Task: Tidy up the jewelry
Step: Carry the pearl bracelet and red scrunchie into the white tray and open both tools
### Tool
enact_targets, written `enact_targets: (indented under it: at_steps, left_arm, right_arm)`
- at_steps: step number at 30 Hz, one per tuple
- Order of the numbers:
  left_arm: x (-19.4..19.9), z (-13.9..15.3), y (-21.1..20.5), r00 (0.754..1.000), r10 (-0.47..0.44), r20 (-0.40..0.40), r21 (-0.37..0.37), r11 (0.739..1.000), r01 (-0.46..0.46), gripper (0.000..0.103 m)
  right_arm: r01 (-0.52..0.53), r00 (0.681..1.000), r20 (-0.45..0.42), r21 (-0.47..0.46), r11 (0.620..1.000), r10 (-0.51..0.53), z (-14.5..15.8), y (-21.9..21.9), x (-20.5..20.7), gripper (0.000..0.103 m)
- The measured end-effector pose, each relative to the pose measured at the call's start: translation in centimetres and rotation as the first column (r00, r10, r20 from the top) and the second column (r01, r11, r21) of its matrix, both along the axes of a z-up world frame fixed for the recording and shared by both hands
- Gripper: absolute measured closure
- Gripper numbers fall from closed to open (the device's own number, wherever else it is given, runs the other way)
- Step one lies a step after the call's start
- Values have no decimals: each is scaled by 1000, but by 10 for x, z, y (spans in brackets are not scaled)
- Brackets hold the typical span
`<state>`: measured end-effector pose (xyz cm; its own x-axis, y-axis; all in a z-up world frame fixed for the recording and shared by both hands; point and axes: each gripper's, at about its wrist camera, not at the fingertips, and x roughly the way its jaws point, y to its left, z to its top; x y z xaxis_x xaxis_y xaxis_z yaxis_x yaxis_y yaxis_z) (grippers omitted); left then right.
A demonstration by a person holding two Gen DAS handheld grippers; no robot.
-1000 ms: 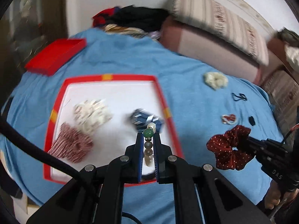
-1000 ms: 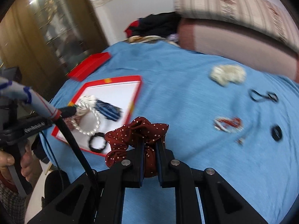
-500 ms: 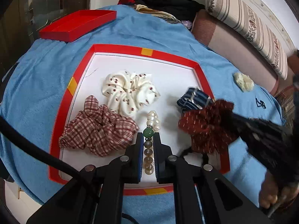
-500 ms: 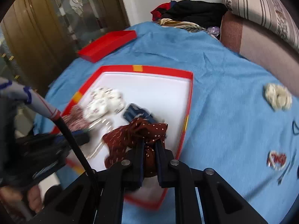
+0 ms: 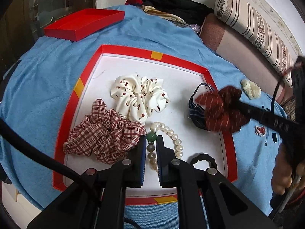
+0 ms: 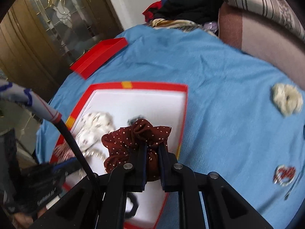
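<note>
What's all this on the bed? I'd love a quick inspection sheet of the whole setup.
Surface: blue blanket.
Job's things: red-rimmed tray holding cherry-print scrunchie, plaid scrunchie, black hair tie.
Clutter: cream scrunchie, red lid on blanket.
Grippers: left gripper shut on bead bracelet; right gripper shut on dark red scrunchie over the tray.
Cables: black cable.
Surroundings: striped pillow, clothes pile.

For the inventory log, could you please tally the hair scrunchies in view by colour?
White cherry-print scrunchie: 1
Plaid scrunchie: 1
Dark red polka-dot scrunchie, clamped in the right gripper: 1
Cream scrunchie on the blue blanket: 1
Total: 4
</note>
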<state>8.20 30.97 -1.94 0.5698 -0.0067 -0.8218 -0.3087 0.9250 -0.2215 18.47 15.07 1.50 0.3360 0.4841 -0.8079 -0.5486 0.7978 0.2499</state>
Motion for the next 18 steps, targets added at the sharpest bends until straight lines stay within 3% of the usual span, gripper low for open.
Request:
enact_targets:
  at_steps: [3,5,6,15,18]
  left_arm:
    - [-7,11,-1,1000,18,19,15,1000,-18,89]
    - [-13,19,-2,999,20,42,11,1000,-20,72]
    - [-16,23,-2,998,22,53,12,1000,-23,69]
    - [-37,40,-1,994,24,102,12,1000,-26,63]
    - [-41,40,0,994,31,103,17,999,-33,62]
  right_arm:
    - [-9,1000,13,11,1000,9,4,11,-1,91]
    - [-12,1000,15,33,999,11,10,20,2,91]
    - [-15,1000,21,40,999,15,12,26,5,91]
    - [-9,996,86,-90,996,17,-5,92,48,90]
    - [22,996,87,-141,990,-10,-14,94,63,79]
